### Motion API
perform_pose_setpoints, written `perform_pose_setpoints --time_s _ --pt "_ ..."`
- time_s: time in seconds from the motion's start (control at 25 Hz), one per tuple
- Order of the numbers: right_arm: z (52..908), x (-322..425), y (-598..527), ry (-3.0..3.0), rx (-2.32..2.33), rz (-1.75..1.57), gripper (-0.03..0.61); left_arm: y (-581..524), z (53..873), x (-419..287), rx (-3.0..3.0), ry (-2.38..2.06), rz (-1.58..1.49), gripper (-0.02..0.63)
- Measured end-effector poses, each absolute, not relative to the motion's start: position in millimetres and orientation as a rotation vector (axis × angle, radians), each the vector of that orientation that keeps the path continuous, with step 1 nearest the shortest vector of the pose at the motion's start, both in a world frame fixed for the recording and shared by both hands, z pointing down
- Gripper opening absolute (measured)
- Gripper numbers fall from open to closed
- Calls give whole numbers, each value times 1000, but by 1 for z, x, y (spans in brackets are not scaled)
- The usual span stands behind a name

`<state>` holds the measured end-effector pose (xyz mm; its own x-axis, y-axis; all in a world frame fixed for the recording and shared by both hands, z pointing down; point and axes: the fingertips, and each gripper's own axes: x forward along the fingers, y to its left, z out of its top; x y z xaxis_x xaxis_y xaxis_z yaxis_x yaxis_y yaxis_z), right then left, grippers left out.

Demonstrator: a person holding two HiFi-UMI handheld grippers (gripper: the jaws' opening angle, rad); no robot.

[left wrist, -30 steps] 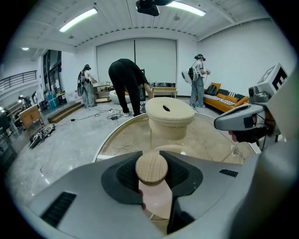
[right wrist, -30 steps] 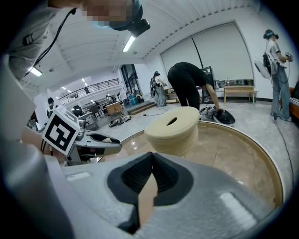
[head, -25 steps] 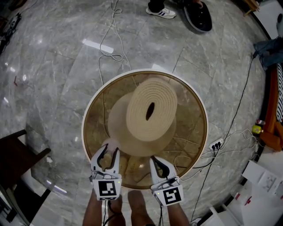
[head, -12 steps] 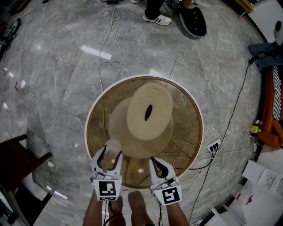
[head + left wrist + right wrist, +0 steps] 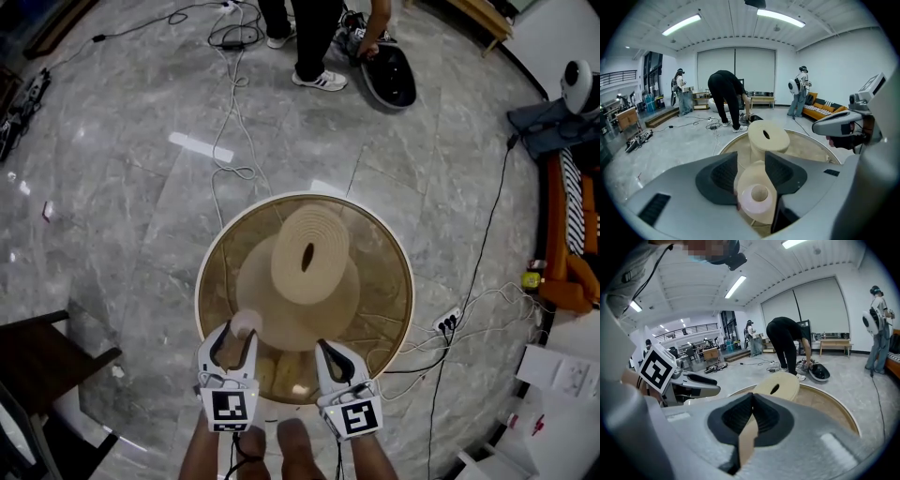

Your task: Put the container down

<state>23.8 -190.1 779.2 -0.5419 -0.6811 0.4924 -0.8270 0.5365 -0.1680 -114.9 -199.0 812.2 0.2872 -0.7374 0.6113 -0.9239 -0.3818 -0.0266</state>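
Left tongs [image 5: 234, 336] are held at the near edge of the counter [image 5: 380, 281], the jaws closing. The container [image 5: 246, 323] is set between them, and the pads are not seen pressing it. The container is small, cream and round, with a pinkish end. Whether it rests on the glass cannot be told. Right tongs [image 5: 328, 352] are held just beside, jaws drawn together, nothing gripped. A beige slotted stand [image 5: 309, 253] is placed mid-counter. Beyond it, cables [image 5: 230, 141] are strewn over the floor and a person [image 5: 300, 37] is bent over.
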Motion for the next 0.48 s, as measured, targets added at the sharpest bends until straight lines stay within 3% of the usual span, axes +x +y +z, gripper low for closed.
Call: perform_pose_setpoints --time_s 0.48 --pt "651 30 -191 -2460 1394 408 0 -204 672 -111 2382 -1555 717 109"
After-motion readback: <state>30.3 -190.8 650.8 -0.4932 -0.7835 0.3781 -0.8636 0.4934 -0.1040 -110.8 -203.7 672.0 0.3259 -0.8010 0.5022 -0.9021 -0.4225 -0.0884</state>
